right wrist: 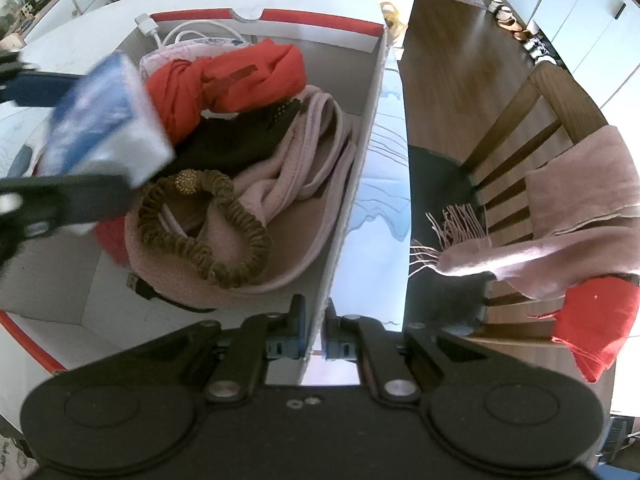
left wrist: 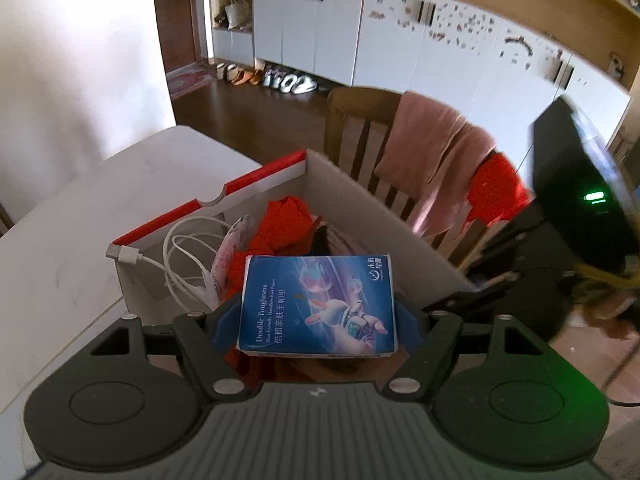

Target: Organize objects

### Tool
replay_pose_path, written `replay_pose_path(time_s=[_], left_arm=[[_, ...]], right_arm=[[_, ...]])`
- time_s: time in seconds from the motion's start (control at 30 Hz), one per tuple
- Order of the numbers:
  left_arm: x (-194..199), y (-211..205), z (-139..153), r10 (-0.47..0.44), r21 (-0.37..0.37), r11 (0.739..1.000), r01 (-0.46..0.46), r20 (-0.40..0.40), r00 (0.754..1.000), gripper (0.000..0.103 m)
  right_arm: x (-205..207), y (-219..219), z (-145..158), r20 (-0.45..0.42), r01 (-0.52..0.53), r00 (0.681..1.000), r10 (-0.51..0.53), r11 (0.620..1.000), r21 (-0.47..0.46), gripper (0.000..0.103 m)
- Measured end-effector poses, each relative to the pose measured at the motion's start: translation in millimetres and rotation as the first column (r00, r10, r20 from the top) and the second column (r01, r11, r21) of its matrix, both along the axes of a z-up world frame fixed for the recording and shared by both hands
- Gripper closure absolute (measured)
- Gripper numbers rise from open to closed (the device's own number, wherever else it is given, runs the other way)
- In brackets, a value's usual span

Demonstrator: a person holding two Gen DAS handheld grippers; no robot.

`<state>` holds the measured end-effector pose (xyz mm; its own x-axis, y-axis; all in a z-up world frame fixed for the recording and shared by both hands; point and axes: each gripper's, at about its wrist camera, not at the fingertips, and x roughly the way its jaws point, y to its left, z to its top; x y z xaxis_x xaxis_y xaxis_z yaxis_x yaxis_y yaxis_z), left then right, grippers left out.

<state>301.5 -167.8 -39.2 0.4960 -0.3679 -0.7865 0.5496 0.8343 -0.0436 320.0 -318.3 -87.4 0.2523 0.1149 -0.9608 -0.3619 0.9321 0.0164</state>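
Note:
My left gripper (left wrist: pixel 318 320) is shut on a blue tissue pack (left wrist: pixel 318 304) and holds it over the open white and red cardboard box (left wrist: pixel 360 196). The pack also shows blurred at the left of the right wrist view (right wrist: pixel 104 120), with the left gripper (right wrist: pixel 60 196) around it. My right gripper (right wrist: pixel 316 332) is shut on the box's right wall (right wrist: pixel 360 160). The box holds a red cloth (right wrist: pixel 224 76), a pink scarf (right wrist: pixel 304 160), a brown scrunchie band (right wrist: pixel 208 220), a black item (right wrist: pixel 240 136) and a white cable (left wrist: pixel 180 256).
The box stands on a white table (left wrist: pixel 60 260). A wooden chair (right wrist: pixel 560 120) draped with a pink scarf (right wrist: pixel 580 216) and a red cloth (right wrist: pixel 596 328) stands to the right of the table. White cabinets (left wrist: pixel 400 40) line the far wall.

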Motion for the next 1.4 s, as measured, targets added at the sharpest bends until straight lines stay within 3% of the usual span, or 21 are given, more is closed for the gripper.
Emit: replay_pose_path(time_s=[0.4,0.6,1.03,1.4], left_arm=[[9.9,-23.0,-30.2,-0.075,0.129,0.989,0.069,0.037,0.996,0.026],[11.7,-20.9,-39.3,-0.077,0.135,0.988,0.074,0.017,0.997,0.024],[-7.3,-6.6,-36.6,-0.045,0.079,0.996,0.046,-0.01,0.999,0.017],[-34.7,20.0,-6.6,0.076,-0.051,0.996,-0.076,0.001,0.997,0.017]], right_arm=[[0.1,1.2,0.1,-0.002,-0.005,1.0,0.005,1.0,-0.001,0.096],[-0.1,0.6,0.4,-0.001,-0.005,1.0,0.005,1.0,0.003,0.096],[0.6,-0.1,0.5,-0.001,-0.012,1.0,0.012,1.0,0.007,0.096],[0.5,-2.4,2.1,-0.003,-0.03,1.0,0.03,0.999,0.024,0.094]])
